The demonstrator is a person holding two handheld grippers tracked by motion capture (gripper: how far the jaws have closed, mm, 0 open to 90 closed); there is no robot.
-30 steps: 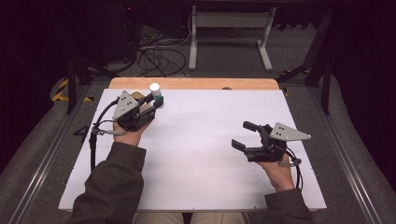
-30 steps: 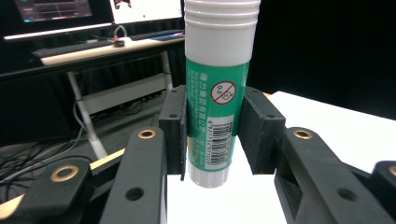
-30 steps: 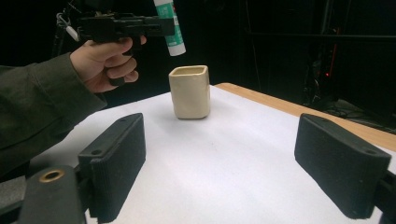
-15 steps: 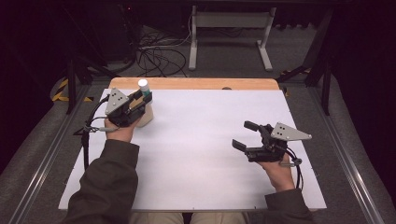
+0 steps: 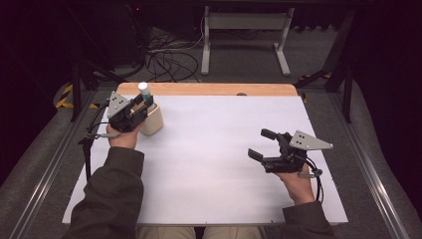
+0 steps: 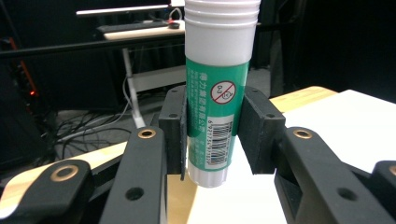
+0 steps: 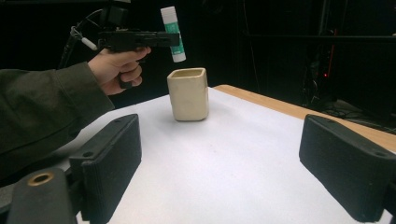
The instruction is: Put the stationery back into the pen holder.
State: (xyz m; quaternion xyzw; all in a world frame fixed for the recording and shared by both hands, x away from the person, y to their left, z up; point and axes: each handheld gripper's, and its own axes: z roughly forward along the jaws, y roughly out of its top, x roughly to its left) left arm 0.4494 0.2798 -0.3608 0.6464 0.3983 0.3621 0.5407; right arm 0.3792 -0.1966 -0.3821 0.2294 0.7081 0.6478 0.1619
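Observation:
My left gripper (image 5: 146, 102) is shut on a green and white glue stick (image 6: 216, 93), holding it upright by its lower half. In the right gripper view the glue stick (image 7: 172, 33) hangs just above a cream square cup (image 7: 188, 93), with its bottom end slightly above the open rim. The cup (image 5: 152, 120) stands at the far left of the white sheet (image 5: 214, 149). My right gripper (image 5: 257, 143) rests low over the right side of the sheet, open, with nothing between its pads (image 7: 112, 156).
A wooden table edge (image 5: 209, 89) runs along the far side of the sheet. Beyond it, cables (image 5: 169, 59) lie on the floor by a white desk frame (image 5: 244, 30). Metal rails (image 5: 50, 169) flank the table.
My left hand has carried the glue stick leftward and slightly down, uncovering the cup in the high view. The right hand has stayed where it was.

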